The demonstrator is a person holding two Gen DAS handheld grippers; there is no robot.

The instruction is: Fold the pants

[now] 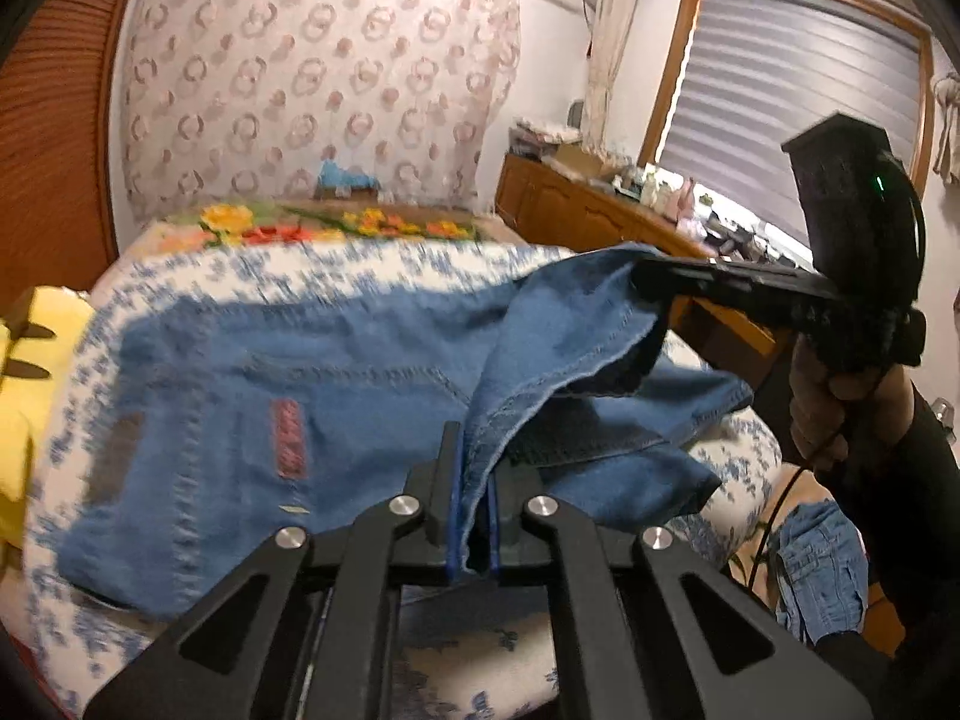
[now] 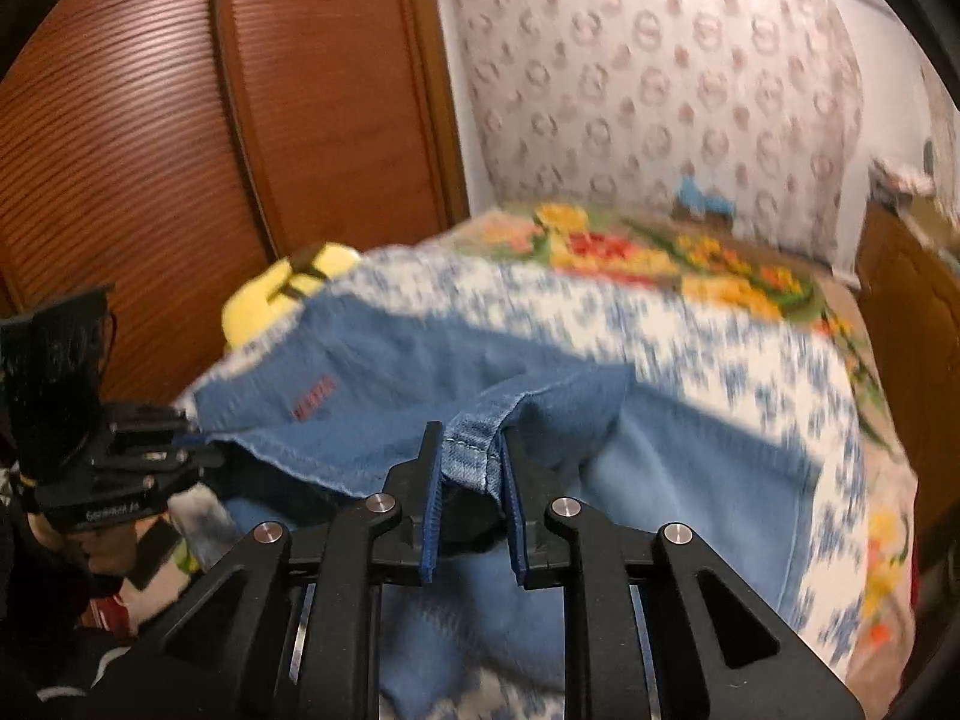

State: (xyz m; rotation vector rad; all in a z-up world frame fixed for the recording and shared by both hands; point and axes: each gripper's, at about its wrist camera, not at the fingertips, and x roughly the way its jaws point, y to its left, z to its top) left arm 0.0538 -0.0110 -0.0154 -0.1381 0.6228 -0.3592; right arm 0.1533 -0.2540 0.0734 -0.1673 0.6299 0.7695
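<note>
Blue denim pants (image 1: 270,372) lie spread on a bed with a blue-and-white flowered cover (image 1: 336,270). My left gripper (image 1: 477,456) is shut on a stitched edge of the pants and holds it up off the bed. In the left wrist view my right gripper (image 1: 651,282), held in a hand, grips another raised part of the same edge. In the right wrist view the right gripper (image 2: 471,438) is shut on a folded hem of the pants (image 2: 420,384), and the left gripper (image 2: 201,450) pinches the edge at the far left. The cloth sags between the two.
A yellow plush cushion (image 1: 24,372) lies at the bed's left side beside a slatted wooden wardrobe (image 2: 180,120). A bright flowered blanket (image 1: 336,225) covers the bed's far end. A cluttered wooden dresser (image 1: 570,198) stands to the right, and another denim garment (image 1: 822,564) lies below it.
</note>
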